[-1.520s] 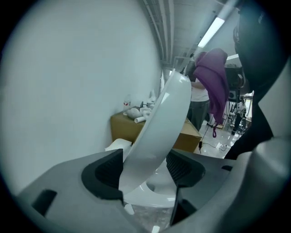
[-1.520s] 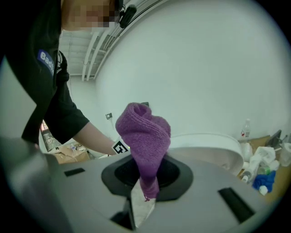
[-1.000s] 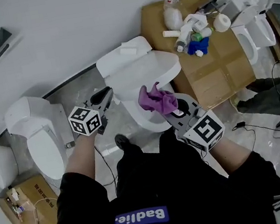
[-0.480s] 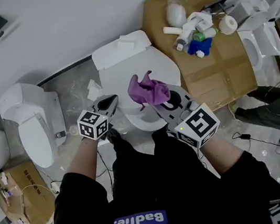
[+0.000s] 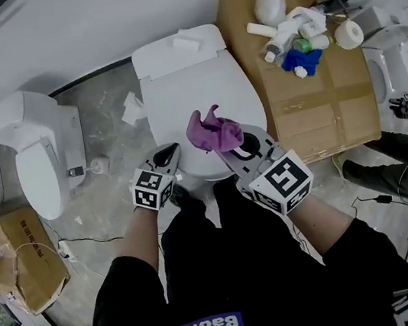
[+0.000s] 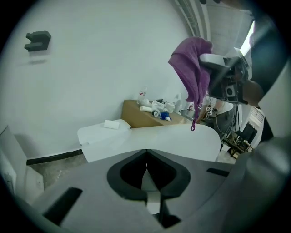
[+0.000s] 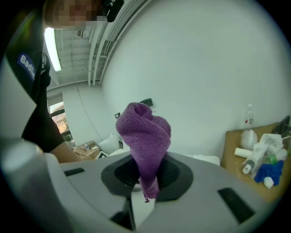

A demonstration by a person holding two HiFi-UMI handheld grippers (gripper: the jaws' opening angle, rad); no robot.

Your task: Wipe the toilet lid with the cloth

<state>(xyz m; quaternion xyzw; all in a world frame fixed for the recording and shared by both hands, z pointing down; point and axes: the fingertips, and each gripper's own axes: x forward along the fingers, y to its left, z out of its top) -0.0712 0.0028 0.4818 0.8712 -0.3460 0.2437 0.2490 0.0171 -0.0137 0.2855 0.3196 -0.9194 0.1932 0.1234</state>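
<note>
Landmark: toilet lid (image 5: 190, 91), closed, white; its long axis runs from the person's feet away to the wall.

Right tool (image 5: 238, 145): jaws pinched on the purple cloth (image 5: 214, 129). In the right gripper view the cloth (image 7: 144, 136) rises out of the right tool (image 7: 144, 184) as a bunched roll, with a short tail below the pinch.

Left tool (image 5: 168, 154): jaws pressed together, nothing between them. The left gripper view shows the left tool (image 6: 146, 154) with its tips meeting and bare.

Position: the cloth sits over the near end of the lid, slightly right of the lid's midline. From the left tool's side the cloth (image 6: 193, 75) hangs above the lid (image 6: 154, 139), loose end close to the surface; contact not resolvable, probably none yet.

Left tool is at the near-left edge of the lid, beside it.

Judgement: the right tool is nearer and carries the cloth; the lid lies below and ahead of it. Next move needs a short drop, then strokes along the lid's long axis.
</note>
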